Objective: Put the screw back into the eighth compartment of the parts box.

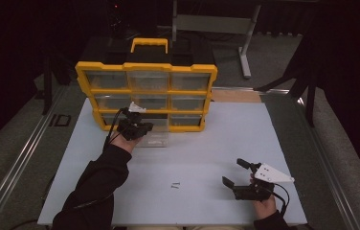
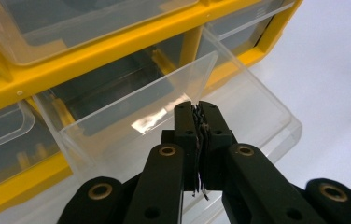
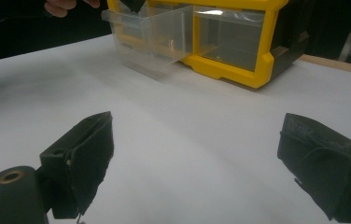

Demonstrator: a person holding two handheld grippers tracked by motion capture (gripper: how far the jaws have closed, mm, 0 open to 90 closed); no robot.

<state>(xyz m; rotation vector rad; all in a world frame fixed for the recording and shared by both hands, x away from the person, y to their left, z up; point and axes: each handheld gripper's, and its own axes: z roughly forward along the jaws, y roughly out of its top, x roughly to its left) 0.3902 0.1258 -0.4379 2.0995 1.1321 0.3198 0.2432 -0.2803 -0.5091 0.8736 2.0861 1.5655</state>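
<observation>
I note a pale grey-white table (image 1: 207, 143) carrying everything. Directly on it, beyond my left gripper (image 1: 137, 125), stands a yellow drawer cabinet (image 1: 147, 91) with clear drawers; its bottom middle drawer (image 1: 151, 139) is drawn out over the table surface, just beside that gripper. Two small dark screws (image 1: 175, 185) lie on the bare surface, between my two grippers, nearer the right gripper (image 1: 238, 175).

Left gripper (image 1: 142, 128) at the pulled-out clear drawer (image 1: 153, 139)

The drawer juts from the bottom row of the yellow organizer (image 1: 147, 94) at the table's (image 1: 216, 139) far edge. Well in front of the organizer lie two small screws (image 1: 175, 185); the right gripper (image 1: 238, 173), fingers apart, rests beside them.
</observation>
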